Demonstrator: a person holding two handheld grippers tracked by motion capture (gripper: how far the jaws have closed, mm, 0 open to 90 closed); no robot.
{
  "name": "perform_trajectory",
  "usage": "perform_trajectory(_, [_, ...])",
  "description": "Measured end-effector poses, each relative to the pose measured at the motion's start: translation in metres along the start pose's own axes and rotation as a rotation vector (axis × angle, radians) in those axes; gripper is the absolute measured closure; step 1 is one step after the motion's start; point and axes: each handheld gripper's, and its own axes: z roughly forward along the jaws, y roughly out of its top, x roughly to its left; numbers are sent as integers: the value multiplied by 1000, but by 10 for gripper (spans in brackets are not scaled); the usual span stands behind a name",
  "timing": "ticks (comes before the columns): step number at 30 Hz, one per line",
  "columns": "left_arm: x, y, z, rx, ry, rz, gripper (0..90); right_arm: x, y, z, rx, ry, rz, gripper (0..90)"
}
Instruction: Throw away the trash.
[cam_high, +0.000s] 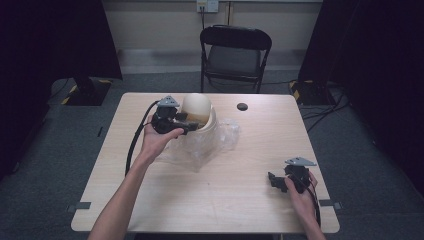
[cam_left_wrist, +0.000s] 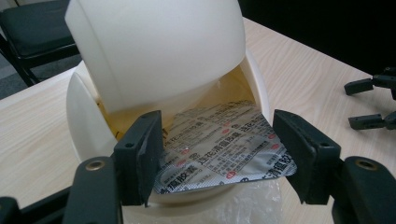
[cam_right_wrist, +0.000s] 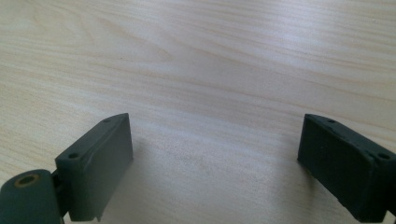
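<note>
A cream container (cam_high: 199, 111) with a tilted domed lid (cam_left_wrist: 154, 51) stands at the table's back middle. A silver blister pack (cam_left_wrist: 224, 149) with red and black print lies in its opening and sticks out over the rim. My left gripper (cam_left_wrist: 219, 151) is open, with one jaw on each side of the pack; in the high view the left gripper (cam_high: 189, 127) sits right at the container's left side. My right gripper (cam_high: 278, 181) rests open near the table's front right, and the right gripper (cam_right_wrist: 215, 158) has only bare wood between its jaws.
Crumpled clear plastic (cam_high: 222, 136) lies under and to the right of the container. A small black round disc (cam_high: 242, 106) sits on the table (cam_high: 210, 195) behind it. A black folding chair (cam_high: 235, 52) stands beyond the far edge. The right gripper (cam_left_wrist: 373, 100) appears far off.
</note>
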Motion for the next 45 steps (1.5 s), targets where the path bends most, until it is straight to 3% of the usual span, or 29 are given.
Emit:
perform_trajectory(4, [1,0,0,-8,-4,-30,349,0,0,0,0,-1,0,94])
perform_trajectory(11, [3,-1,-1,-26,-19,-45,325,0,0,0,0,0,0,94])
perform_trajectory(17, [2,-2,-4,-28,-26,-25,302,0,0,0,0,0,0,94])
perform_trajectory(23, [3,-5,-14,-40,1,-21,262,0,0,0,0,0,0,94])
perform_trajectory(33, [22,-24,-38,-68,22,-112,240,0,0,0,0,0,0,94])
perform_trajectory(38, [24,-25,-52,-86,46,-103,205,0,0,0,0,0,1,94])
perform_trajectory(45, [25,-30,-62,-74,78,-95,167,0,0,0,0,0,0,94])
